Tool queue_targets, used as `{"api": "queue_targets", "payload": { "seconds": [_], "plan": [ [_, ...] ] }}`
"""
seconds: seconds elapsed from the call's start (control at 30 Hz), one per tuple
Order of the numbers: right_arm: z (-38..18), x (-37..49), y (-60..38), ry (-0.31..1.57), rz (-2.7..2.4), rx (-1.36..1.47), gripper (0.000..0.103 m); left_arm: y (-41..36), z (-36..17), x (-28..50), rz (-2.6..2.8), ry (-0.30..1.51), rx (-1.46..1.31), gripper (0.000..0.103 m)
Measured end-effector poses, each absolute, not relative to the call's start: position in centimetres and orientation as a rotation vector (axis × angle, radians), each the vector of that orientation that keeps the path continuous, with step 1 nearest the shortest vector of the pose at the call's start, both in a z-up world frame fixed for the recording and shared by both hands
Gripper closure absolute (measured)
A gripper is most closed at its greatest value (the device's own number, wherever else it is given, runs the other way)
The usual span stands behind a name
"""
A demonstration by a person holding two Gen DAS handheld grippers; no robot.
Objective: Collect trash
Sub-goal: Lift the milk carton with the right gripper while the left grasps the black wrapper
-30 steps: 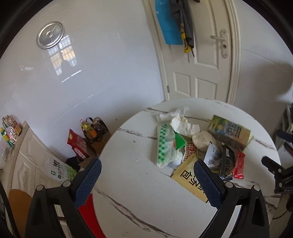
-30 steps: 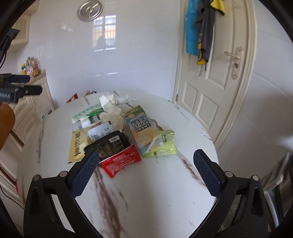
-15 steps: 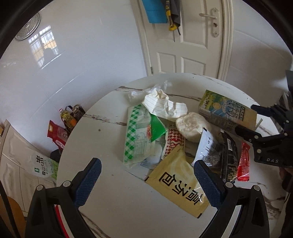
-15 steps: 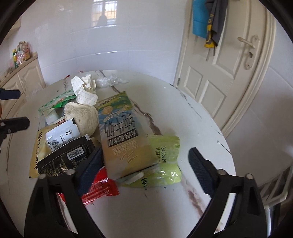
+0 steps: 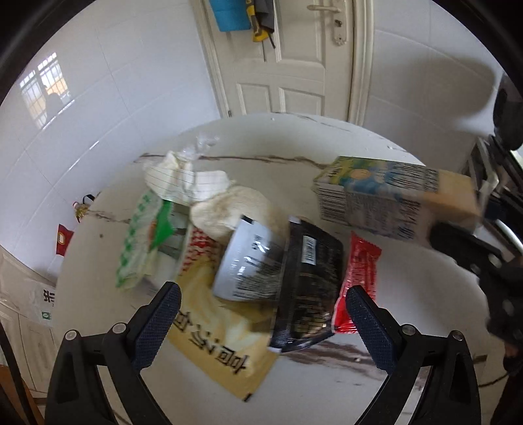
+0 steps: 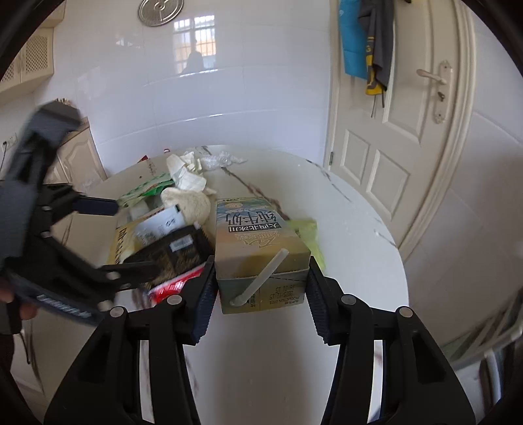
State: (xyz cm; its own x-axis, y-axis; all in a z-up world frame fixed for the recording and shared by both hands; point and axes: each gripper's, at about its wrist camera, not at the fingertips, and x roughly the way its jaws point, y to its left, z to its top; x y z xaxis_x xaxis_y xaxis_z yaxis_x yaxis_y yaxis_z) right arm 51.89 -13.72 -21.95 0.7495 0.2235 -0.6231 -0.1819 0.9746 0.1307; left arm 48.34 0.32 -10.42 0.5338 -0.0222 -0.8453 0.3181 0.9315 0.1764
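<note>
— What stands behind the round white marble-look table (image 6: pixel 359 248)?
— A white panelled door (image 6: pixel 395 137) with a lever handle (image 6: pixel 433 76). A blue cloth (image 6: pixel 351 39) and a dark garment with yellow patches (image 6: pixel 376 49) hang beside its frame.
— And the wall?
— White glossy tiles (image 6: pixel 209 98), with a window reflected in them. A round metal disc (image 6: pixel 160 9) is fixed high up.
— Anything to the left?
— Cream cabinets (image 6: pixel 78 160) along the wall, and a vented cupboard (image 6: pixel 29 62) above them. In the left wrist view, a red packet (image 5: pixel 63 233) and a white bag with green print (image 5: pixel 45 304) lie below the table's edge, down by the floor.
</note>
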Motion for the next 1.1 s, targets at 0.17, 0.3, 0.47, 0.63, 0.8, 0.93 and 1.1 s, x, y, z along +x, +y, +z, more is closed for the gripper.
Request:
{"api": "queue_targets", "payload": {
  "seconds": [0.17, 0.3, 0.47, 0.63, 0.8, 0.93, 1.1],
  "plan": [
    [-22.7, 48.0, -14.8, 0.701, 0.215, 0.112, 0.055, -0.6, -12.0, 50.2, -0.209, 1.025, 0.314, 0.018],
    [-24.3, 46.9, -15.3, 0.727, 0.212, 0.143, 0.055, -1.3, -12.9, 50.5, -0.219, 1.015, 0.322, 0.058],
    [-25.3, 47.0, -15.2, 0.743, 0.218, 0.167, 0.050, -0.9, -13.1, 49.9, -0.242, 1.019, 0.277, 0.090],
    [-25.2, 47.8, -14.8, 0.735, 0.207, 0.156, 0.032, 0.7, -12.3, 48.6, -0.259, 1.014, 0.222, 0.090],
    [-25.6, 49.1, -14.2, 0.750, 0.220, 0.138, 0.057, 2.0, -10.9, 47.1, -0.264, 0.988, 0.180, 0.090],
    [-24.8, 47.8, -14.2, 0.692, 0.225, 0.176, 0.057, 2.2, -9.5, 45.4, -0.260, 0.964, 0.164, 0.090],
    [-22.7, 45.2, -15.1, 0.650, 0.227, 0.208, 0.057, 1.0, -7.1, 42.9, -0.308, 0.923, 0.162, 0.090]
  ]
}}
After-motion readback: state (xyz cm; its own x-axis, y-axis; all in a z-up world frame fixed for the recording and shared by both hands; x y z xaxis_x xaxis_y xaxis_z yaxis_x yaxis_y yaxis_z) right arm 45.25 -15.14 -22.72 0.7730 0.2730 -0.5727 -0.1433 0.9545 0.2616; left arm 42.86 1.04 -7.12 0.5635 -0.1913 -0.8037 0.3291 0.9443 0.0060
